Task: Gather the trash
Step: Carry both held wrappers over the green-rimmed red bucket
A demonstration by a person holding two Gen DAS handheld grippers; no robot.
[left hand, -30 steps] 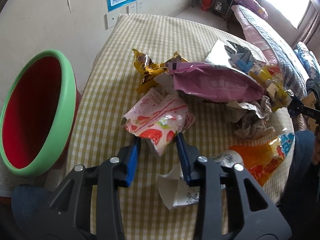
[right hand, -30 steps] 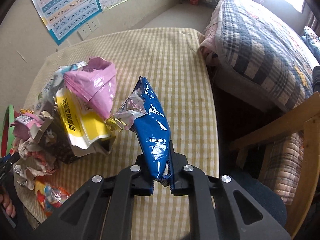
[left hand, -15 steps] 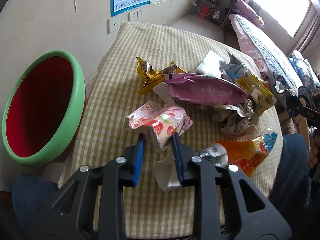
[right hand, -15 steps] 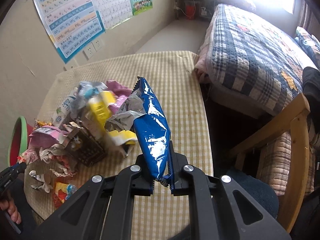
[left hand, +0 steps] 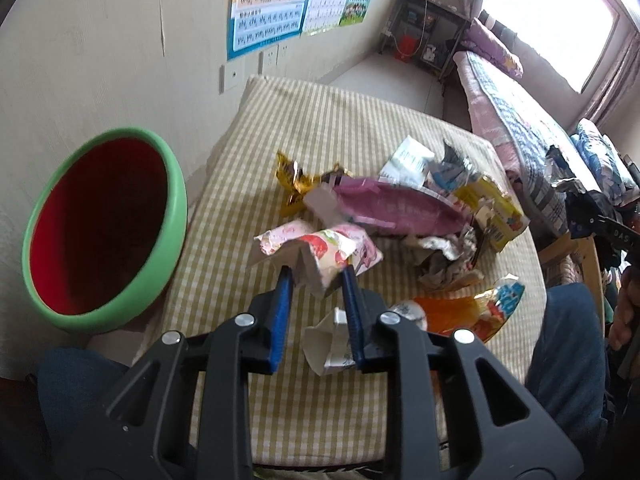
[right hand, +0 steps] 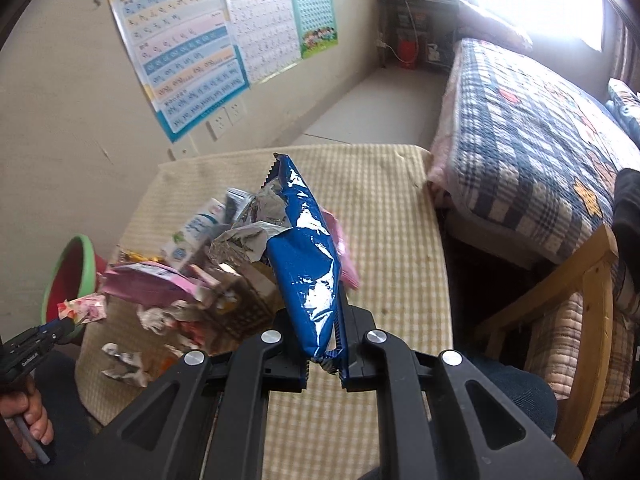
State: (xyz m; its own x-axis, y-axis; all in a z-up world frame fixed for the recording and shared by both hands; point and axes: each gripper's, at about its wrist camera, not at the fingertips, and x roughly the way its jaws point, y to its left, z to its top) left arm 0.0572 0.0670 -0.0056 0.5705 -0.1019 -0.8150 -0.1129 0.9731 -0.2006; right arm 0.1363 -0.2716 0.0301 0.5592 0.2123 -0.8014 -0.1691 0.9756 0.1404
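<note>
Left gripper (left hand: 316, 280): blue pads have just been closing and now pinch the strawberry-print wrapper (left hand: 320, 250), lifted off the checked tablecloth (left hand: 340, 120).
Right gripper (right hand: 324, 354): clamped tight on the lower end of a blue foil snack bag (right hand: 308, 272), which stands upright above the table.
Trash pile: pink bag (left hand: 392, 210), gold wrapper (left hand: 294, 182), yellow carton (left hand: 496, 208), orange packet (left hand: 472, 314) on the cloth.
Bin (left hand: 176, 216): green rim, red inside, beside the table's left edge.
</note>
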